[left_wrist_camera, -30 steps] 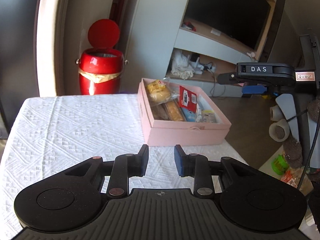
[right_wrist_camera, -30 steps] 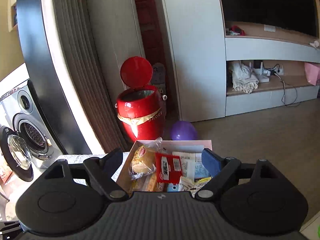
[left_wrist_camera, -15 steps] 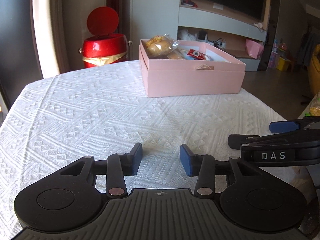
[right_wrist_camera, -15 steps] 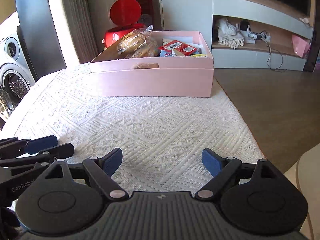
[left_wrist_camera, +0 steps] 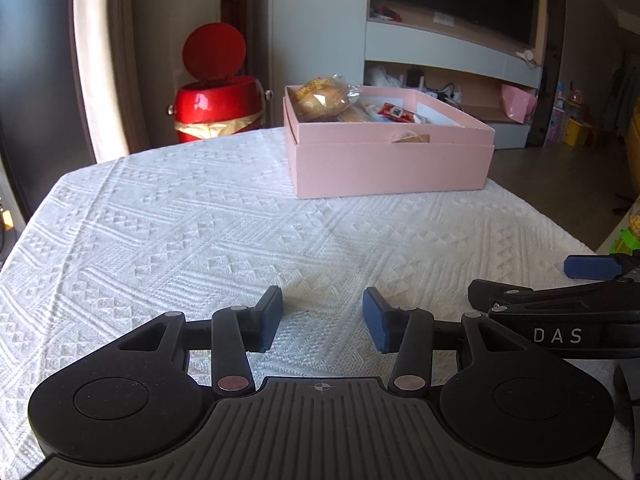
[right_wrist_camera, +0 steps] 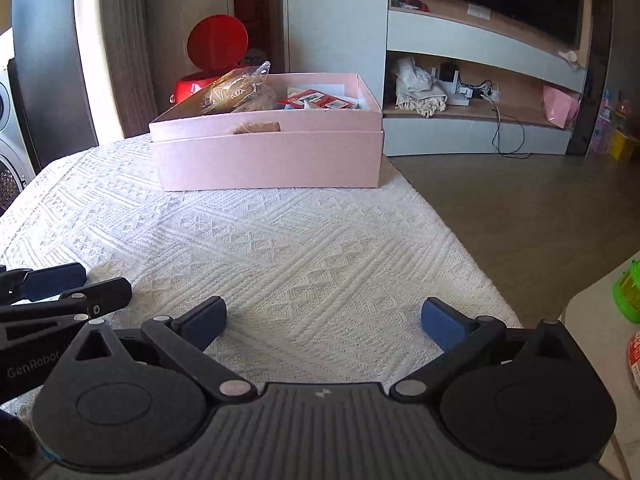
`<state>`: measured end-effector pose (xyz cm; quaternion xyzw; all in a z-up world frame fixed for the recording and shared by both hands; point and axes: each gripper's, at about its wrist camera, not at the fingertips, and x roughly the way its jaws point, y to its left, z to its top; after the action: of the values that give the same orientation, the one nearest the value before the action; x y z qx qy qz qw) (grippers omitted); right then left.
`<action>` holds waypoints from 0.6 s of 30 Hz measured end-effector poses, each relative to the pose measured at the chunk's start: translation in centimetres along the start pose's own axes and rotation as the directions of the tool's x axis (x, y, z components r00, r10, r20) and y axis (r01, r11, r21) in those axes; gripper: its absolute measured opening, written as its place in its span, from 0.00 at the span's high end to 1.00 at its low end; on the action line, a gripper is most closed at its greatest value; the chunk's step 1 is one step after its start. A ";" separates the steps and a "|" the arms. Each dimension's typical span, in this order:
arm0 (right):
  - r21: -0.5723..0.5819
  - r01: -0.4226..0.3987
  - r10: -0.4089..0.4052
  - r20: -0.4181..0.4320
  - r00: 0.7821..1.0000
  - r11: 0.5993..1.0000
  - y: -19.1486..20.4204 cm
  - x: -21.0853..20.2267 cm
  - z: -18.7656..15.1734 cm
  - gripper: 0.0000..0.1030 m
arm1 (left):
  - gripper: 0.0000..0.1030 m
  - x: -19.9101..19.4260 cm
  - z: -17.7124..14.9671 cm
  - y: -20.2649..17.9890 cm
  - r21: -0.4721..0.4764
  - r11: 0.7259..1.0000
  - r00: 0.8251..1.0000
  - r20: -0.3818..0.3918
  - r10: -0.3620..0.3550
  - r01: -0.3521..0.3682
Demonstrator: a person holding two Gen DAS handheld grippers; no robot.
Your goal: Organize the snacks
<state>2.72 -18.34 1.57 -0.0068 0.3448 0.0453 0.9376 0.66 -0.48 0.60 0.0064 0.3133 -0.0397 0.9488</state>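
A pink box (left_wrist_camera: 392, 164) (right_wrist_camera: 268, 160) stands at the far side of the white-clothed table (left_wrist_camera: 180, 220). In it lie a bagged bread roll (left_wrist_camera: 320, 98) (right_wrist_camera: 236, 88), a red packet (left_wrist_camera: 396, 112) (right_wrist_camera: 316, 100) and other snacks, partly hidden by the box wall. My left gripper (left_wrist_camera: 322, 312) sits low over the near cloth, well short of the box; its jaws are opening with nothing between them. Beside it on the right, my right gripper (right_wrist_camera: 324, 320) is also opening, very wide, over bare cloth. Each gripper shows at the edge of the other's view.
A red bin (left_wrist_camera: 218, 108) with its lid up stands on the floor behind the table. The table's right edge (right_wrist_camera: 460, 240) drops to the floor. A green-lidded jar (right_wrist_camera: 630, 292) sits on a surface at the right. A washing machine (right_wrist_camera: 8, 152) is at far left.
Both grippers came down from above the box to just over the near cloth. Their jaws stand wider than before; the box now looks farther off and is seen from the side.
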 end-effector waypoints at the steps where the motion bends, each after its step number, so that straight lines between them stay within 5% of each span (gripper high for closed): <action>1: -0.001 0.001 -0.001 0.000 1.000 1.000 0.0 0.0 0.0 0.00 | 0.52 0.0 0.0 0.1 -0.002 1.000 1.000 0.000 -0.002 0.002; 18: -0.001 0.000 0.000 0.000 1.000 1.000 -0.1 0.0 0.0 0.00 | 0.52 0.0 -0.1 0.0 0.007 1.000 1.000 0.001 0.004 -0.004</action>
<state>2.71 -18.43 1.56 -0.0072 0.3447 0.0453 0.9376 0.65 -0.47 0.52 0.0103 0.3129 -0.0390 0.9489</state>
